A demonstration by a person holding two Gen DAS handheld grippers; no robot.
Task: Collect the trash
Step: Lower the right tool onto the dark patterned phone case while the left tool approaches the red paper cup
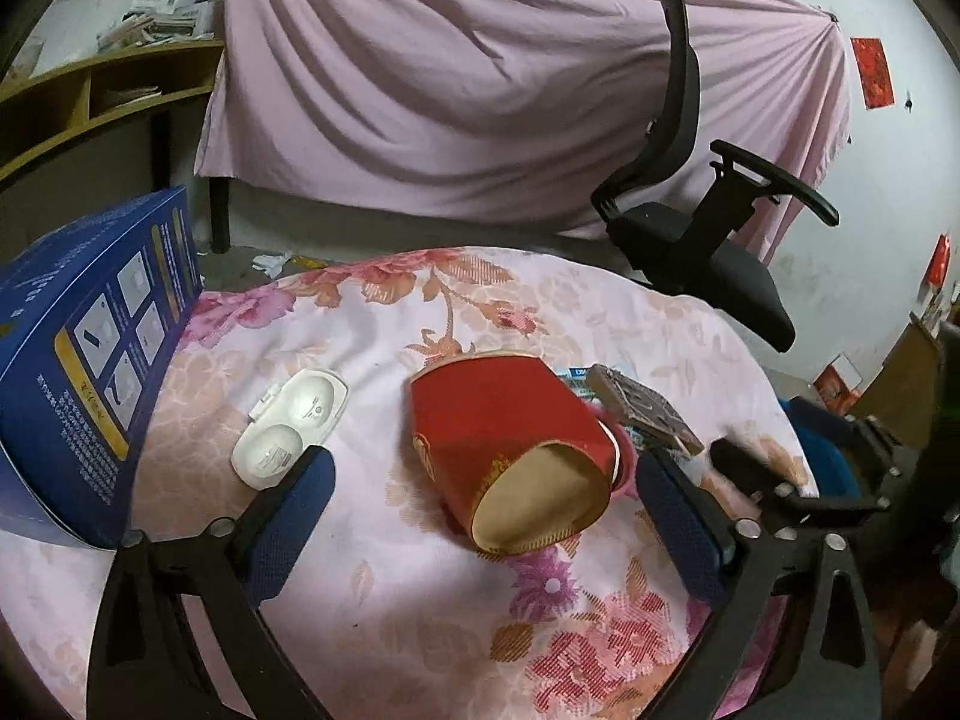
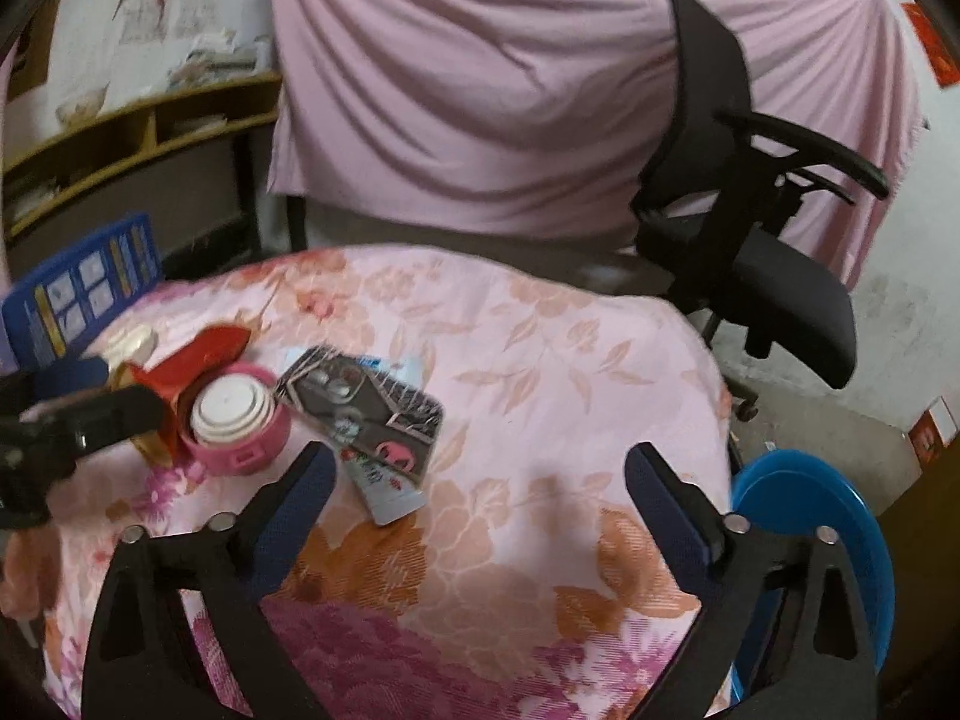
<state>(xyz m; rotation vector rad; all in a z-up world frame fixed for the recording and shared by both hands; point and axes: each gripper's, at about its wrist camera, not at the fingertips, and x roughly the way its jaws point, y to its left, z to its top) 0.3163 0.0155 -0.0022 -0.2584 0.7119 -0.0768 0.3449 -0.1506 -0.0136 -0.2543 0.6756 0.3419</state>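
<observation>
From the left wrist view, the left gripper (image 1: 480,474) stands wide open above the table, its blue-padded fingers (image 1: 294,504) set either side of a red paper cup (image 1: 510,438) that lies tipped on its side, mouth toward the camera; neither pad touches it. Just left of the cup lies a white plastic blister tray (image 1: 291,429), and farther left a blue box (image 1: 90,360) stands tilted at the table's edge. Behind the cup, a dark patterned wrapper (image 1: 645,408) lies flat, with the right gripper's black frame showing just beyond it. The floral tablecloth (image 1: 420,600) covers the whole surface; past it stand a black office chair (image 1: 696,228) and a pink draped sheet (image 1: 480,90). From the right wrist view, the right gripper (image 2: 477,474) is likewise spread wide, holding nothing, over bare tablecloth (image 2: 540,390). Ahead of its left finger (image 2: 300,498) lies the dark wrapper (image 2: 372,414) atop a pale packet (image 2: 390,486), beside a pink lidded container (image 2: 234,426) and the red cup (image 2: 204,354). A blue bin (image 2: 816,534) sits below the table's right edge, by the chair (image 2: 780,264).
</observation>
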